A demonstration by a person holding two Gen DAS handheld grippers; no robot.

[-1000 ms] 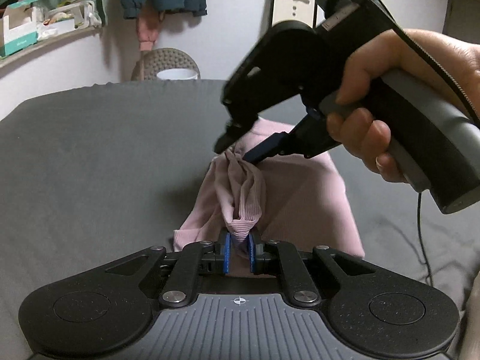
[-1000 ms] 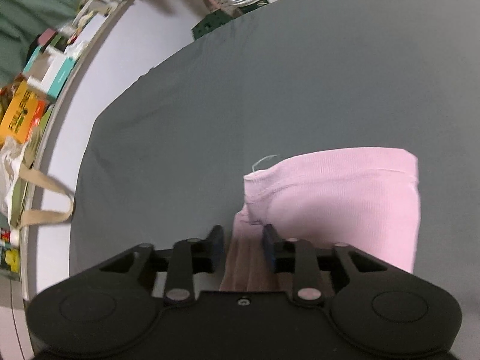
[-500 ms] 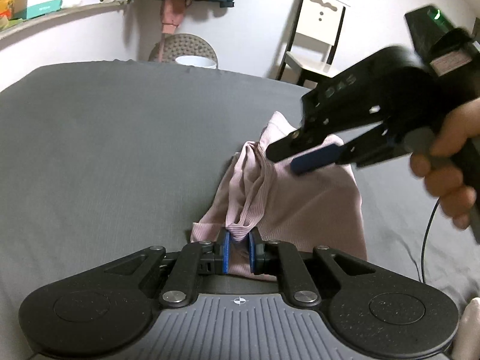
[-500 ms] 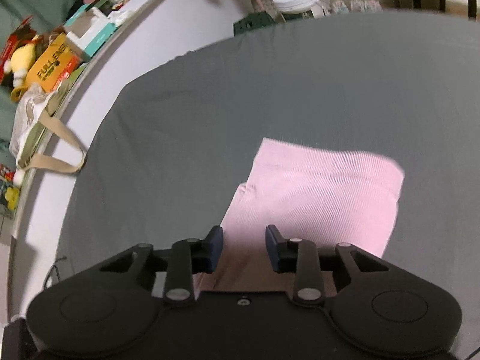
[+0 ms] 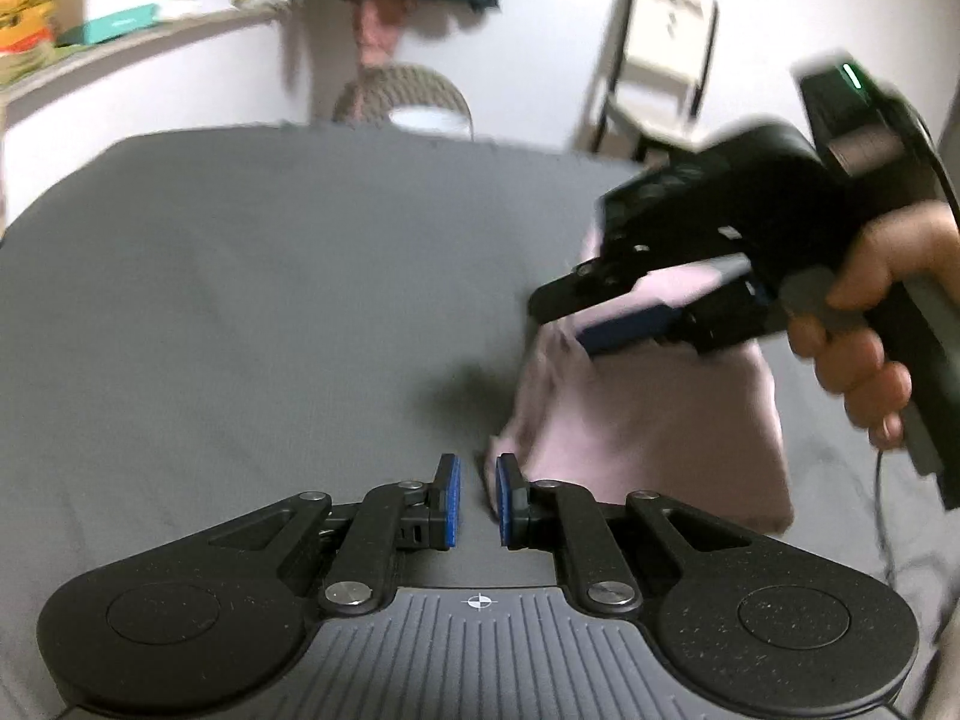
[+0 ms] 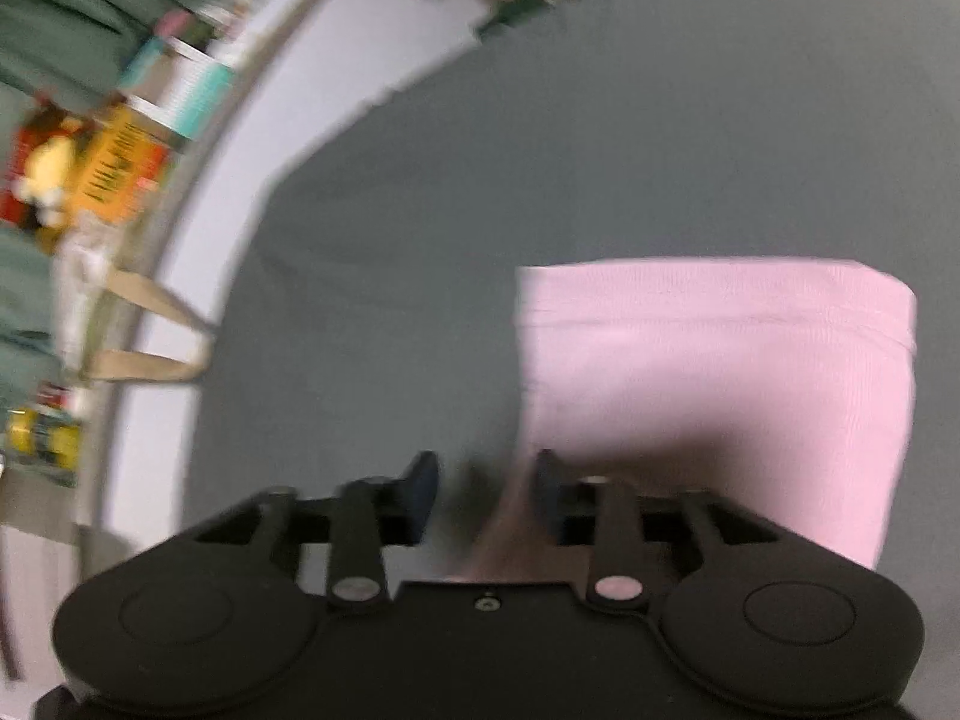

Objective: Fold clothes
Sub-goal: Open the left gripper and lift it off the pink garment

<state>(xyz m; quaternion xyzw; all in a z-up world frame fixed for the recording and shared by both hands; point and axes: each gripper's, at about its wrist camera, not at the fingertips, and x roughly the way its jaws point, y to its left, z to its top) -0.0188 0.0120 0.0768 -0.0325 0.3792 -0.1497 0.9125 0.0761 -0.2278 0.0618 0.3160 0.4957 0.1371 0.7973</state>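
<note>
Pink garment (image 5: 654, 420) lies folded on the gray sheet (image 5: 240, 300). Left gripper (image 5: 477, 501) fingers apart, empty, just beside its edge. Right gripper (image 6: 485, 495) fingers apart above it, empty.

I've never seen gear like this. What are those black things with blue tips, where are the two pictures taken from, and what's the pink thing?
Each black tool is a hand-held gripper with two fingers, carrying a camera that looks along them. One picture comes from the left gripper, the other from the right gripper. A person's hand holds the right one. Both are open and hold nothing. The pink garment lies folded on the grey surface. The pictures are blurred.
</note>
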